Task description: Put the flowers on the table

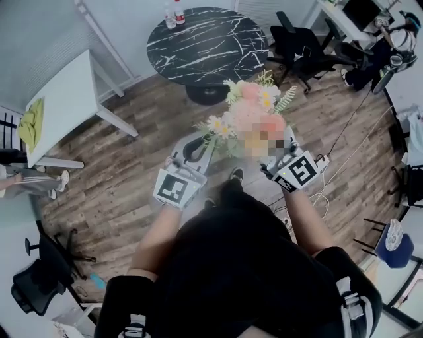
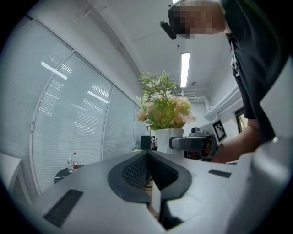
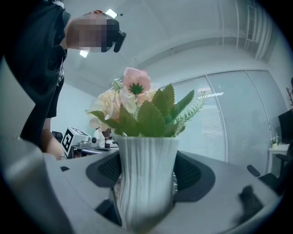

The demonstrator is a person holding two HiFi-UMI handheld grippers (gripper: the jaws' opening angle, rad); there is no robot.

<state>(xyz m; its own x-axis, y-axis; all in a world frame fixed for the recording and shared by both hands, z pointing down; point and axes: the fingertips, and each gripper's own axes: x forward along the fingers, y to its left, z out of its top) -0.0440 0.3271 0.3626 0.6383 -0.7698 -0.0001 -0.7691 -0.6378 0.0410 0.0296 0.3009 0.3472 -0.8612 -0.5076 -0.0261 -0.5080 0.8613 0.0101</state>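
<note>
A bunch of pink, cream and green flowers (image 1: 251,112) stands in a white ribbed vase (image 3: 146,178), held up in the air above the wooden floor. My right gripper (image 3: 146,185) is shut on the vase, one pad on each side of its body. In the left gripper view the vase (image 2: 168,137) and flowers (image 2: 165,107) show ahead, with the right gripper (image 2: 194,142) clamped on them. My left gripper (image 2: 147,157) is shut with nothing between its pads, just left of the vase. In the head view the left gripper (image 1: 193,153) and right gripper (image 1: 283,150) flank the bouquet.
A round black marble table (image 1: 205,39) stands ahead with two bottles (image 1: 173,14) on its far edge. A white table (image 1: 66,105) with a yellow cloth (image 1: 31,122) is at the left. Black office chairs (image 1: 301,49) and floor cables (image 1: 344,148) lie to the right.
</note>
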